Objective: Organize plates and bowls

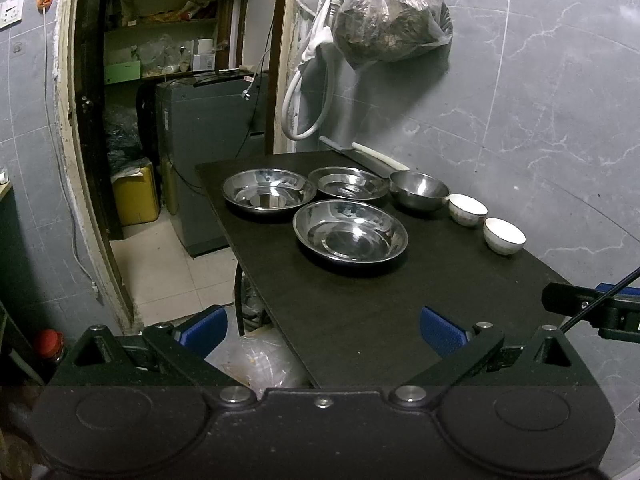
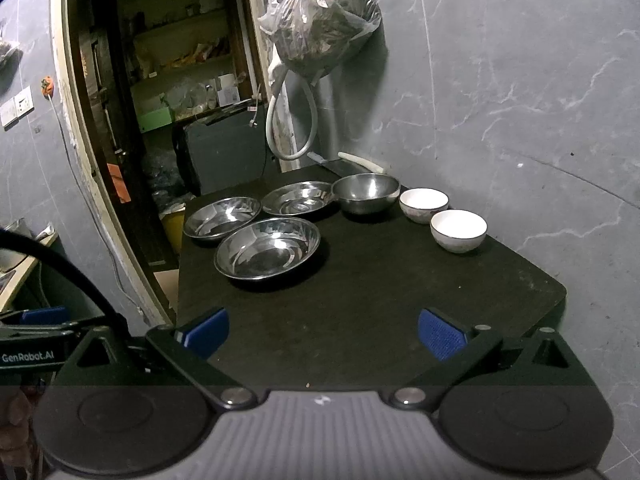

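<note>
Three steel plates stand on a dark table (image 1: 360, 320): a near one (image 1: 350, 231), a far left one (image 1: 269, 191) and a far middle one (image 1: 347, 183). A steel bowl (image 1: 419, 190) and two white bowls (image 1: 467, 209) (image 1: 503, 236) line the wall side. The right wrist view shows the near plate (image 2: 268, 248), the steel bowl (image 2: 366, 193) and the white bowls (image 2: 423, 204) (image 2: 458, 230). My left gripper (image 1: 322, 330) is open and empty at the table's near left edge. My right gripper (image 2: 322, 330) is open and empty over the near end.
A knife and a white rolling pin (image 1: 380, 156) lie at the table's far end by the wall. A filled plastic bag (image 1: 390, 16) and a white hose (image 1: 296, 112) hang above. An open doorway (image 1: 168, 120) with shelves and a yellow can lies left.
</note>
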Demonstrator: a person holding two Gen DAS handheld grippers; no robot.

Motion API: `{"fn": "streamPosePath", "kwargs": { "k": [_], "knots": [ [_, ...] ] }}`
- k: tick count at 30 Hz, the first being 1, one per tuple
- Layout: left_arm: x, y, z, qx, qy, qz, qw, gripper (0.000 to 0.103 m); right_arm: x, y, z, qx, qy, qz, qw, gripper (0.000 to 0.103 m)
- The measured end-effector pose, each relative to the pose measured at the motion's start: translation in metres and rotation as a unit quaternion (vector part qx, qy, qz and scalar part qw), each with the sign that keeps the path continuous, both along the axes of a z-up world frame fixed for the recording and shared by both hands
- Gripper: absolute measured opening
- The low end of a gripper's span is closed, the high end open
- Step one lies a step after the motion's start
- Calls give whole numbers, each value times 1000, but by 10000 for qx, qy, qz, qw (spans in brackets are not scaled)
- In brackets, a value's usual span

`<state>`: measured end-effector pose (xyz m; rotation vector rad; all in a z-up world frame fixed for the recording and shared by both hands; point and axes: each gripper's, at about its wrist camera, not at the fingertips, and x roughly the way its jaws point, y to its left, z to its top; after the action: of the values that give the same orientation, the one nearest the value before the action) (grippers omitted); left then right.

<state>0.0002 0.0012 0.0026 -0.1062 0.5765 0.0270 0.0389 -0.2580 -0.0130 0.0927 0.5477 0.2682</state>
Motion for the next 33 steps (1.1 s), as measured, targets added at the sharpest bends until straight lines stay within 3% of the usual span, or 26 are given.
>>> {"fn": "streamPosePath", "kwargs": {
  "k": [33],
  "knots": [
    [3,-5,-4,8,19,-3,10000,102,-1,-7,-1,31,16,14,10000,103]
  ]
}}
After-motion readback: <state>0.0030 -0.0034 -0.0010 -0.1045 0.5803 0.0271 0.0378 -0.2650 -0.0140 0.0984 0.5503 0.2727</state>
